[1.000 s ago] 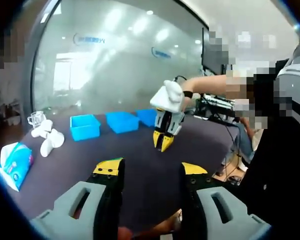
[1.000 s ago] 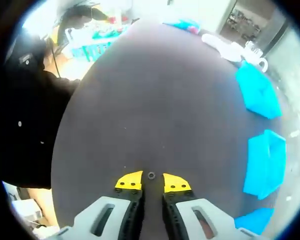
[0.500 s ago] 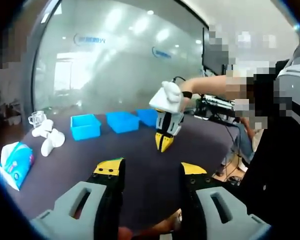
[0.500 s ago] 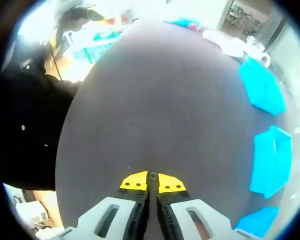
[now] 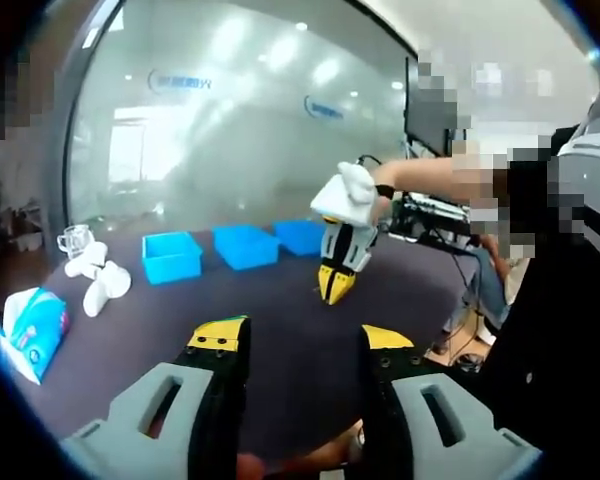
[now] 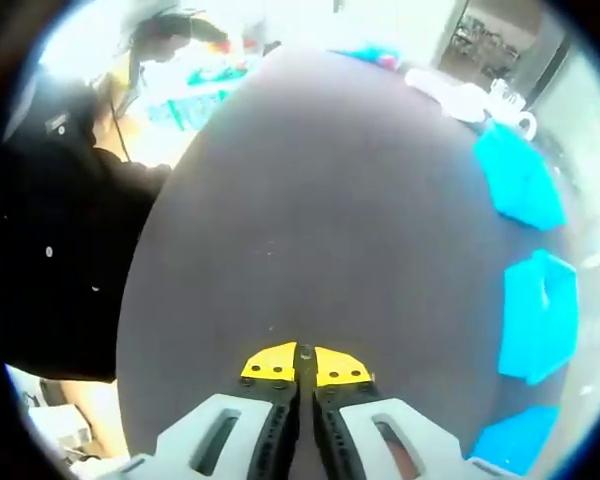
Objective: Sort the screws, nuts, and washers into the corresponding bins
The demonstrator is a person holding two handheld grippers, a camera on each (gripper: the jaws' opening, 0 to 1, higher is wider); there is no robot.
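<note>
My right gripper (image 6: 303, 362) is shut on a small dark ring-shaped piece (image 6: 304, 350), a nut or a washer, just above the dark table (image 6: 320, 200). Three blue bins (image 6: 520, 180) (image 6: 540, 315) (image 6: 515, 440) line the table's right side. In the left gripper view the right gripper (image 5: 337, 290), held by a white-gloved hand (image 5: 348, 195), points down over the table's middle, in front of the same bins (image 5: 170, 255) (image 5: 245, 243) (image 5: 300, 235). My left gripper (image 5: 302, 335) stands open near the table's front edge, with nothing between its jaws.
White gloves or cloths (image 5: 98, 275), a glass mug (image 5: 72, 238) and a teal tissue pack (image 5: 30, 325) lie at the table's left end. A person in dark clothes (image 5: 560, 300) stands at the right. A glass wall rises behind the bins.
The right gripper's jaws, slightly apart around the ring a second ago, have shut on it. It has shifted a little to the right in the left gripper view. The left gripper has stayed put.
</note>
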